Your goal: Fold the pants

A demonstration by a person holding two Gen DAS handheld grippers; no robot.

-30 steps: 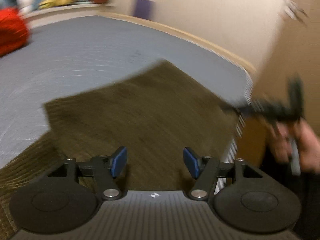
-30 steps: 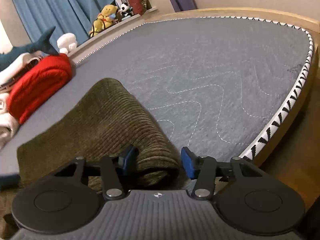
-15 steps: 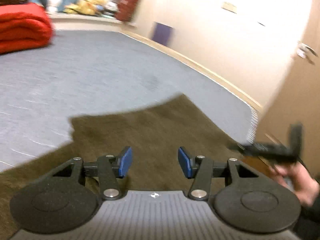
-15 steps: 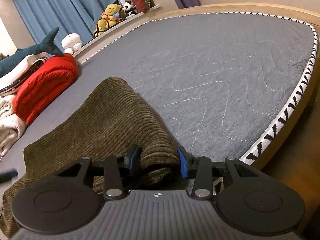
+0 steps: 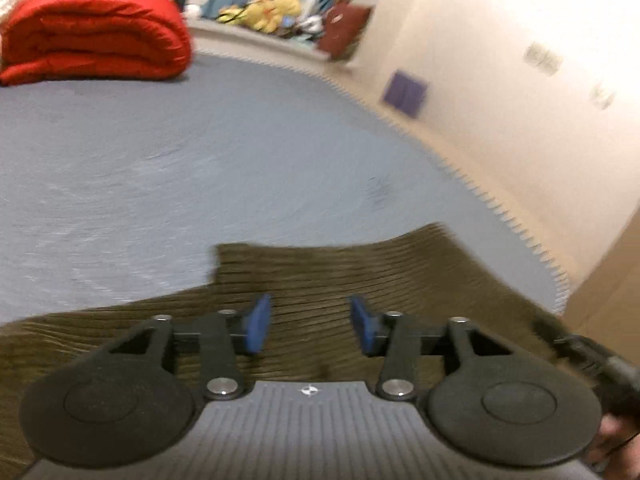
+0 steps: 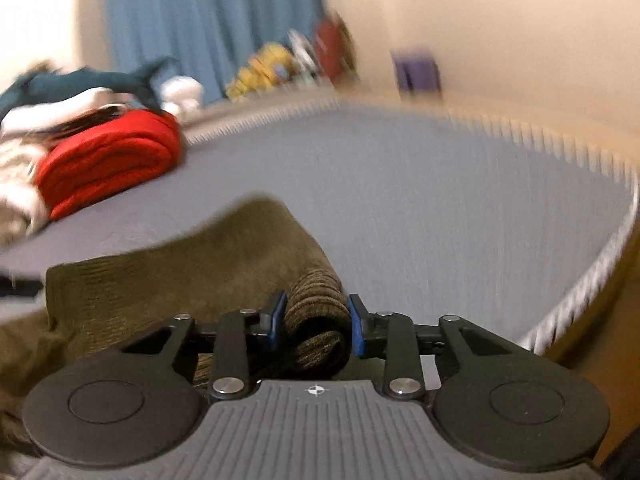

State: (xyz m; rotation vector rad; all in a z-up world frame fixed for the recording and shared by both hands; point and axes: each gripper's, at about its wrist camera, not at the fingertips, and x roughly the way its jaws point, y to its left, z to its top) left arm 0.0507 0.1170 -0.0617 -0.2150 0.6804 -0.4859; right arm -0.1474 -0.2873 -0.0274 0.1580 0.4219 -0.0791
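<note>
The olive-brown corduroy pants [image 5: 344, 268] lie folded over on the grey mattress [image 5: 200, 168] near its front edge. My left gripper [image 5: 308, 326] is open just above the cloth, with nothing between its blue pads. My right gripper [image 6: 316, 322] has its blue pads closed against a thick folded edge of the pants [image 6: 224, 264], which fills the gap between them. The right gripper's body also shows at the right edge of the left wrist view [image 5: 600, 368].
A folded red blanket [image 5: 96, 36] sits at the far left of the mattress, with white bedding and a dark plush shark [image 6: 88, 84] beside it. Stuffed toys [image 5: 272, 10] line the far ledge. The mattress edge [image 6: 592, 272] drops off at the right.
My right gripper has closed onto the folded edge of the pants and tilted upward. My left gripper has come lower and nearer over the cloth, staying open.
</note>
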